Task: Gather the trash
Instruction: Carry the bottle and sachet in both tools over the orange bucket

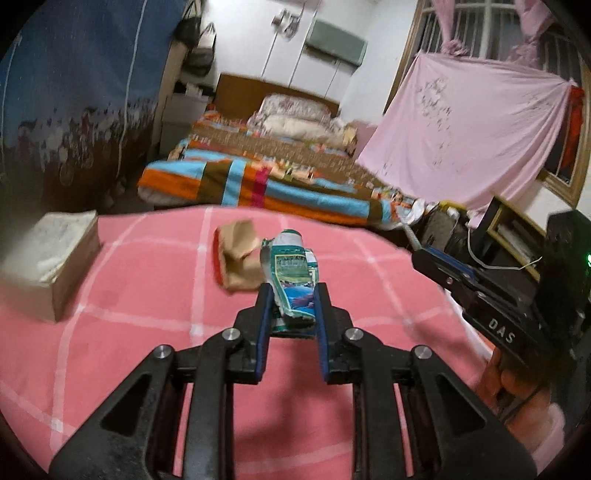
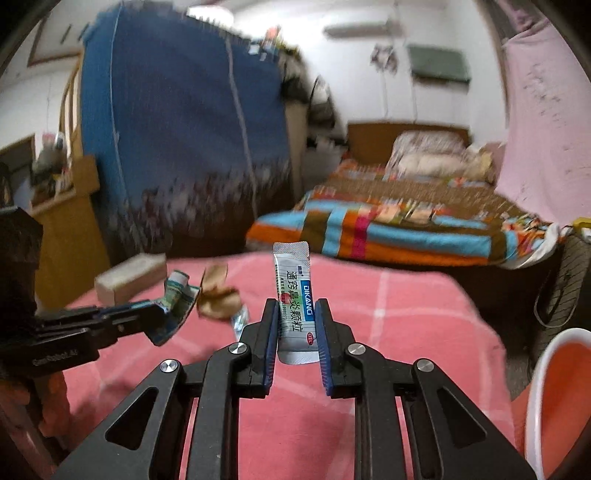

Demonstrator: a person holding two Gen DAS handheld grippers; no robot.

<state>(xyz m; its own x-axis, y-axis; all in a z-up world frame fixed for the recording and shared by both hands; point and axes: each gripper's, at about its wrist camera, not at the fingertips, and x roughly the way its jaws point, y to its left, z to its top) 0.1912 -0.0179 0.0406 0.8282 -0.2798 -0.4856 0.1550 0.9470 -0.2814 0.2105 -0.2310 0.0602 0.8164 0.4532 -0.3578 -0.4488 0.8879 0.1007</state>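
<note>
A bedroom with white walls (image 1: 373,44). At twelve o'clock stands a bed (image 1: 280,173) under a striped orange, blue and brown blanket, with a wooden headboard (image 1: 251,86) and floral pillows (image 1: 291,112). At nine o'clock rises a tall blue fabric wardrobe (image 2: 177,133). At two o'clock a pink sheet (image 1: 461,129) hangs below a barred window (image 1: 491,26). A wooden cabinet (image 2: 70,236) stands at nine o'clock, beside the wardrobe.

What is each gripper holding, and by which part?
Left gripper clamps a crumpled green-blue wrapper by its near end; right gripper clamps a silver sachet by its lower half.
</note>
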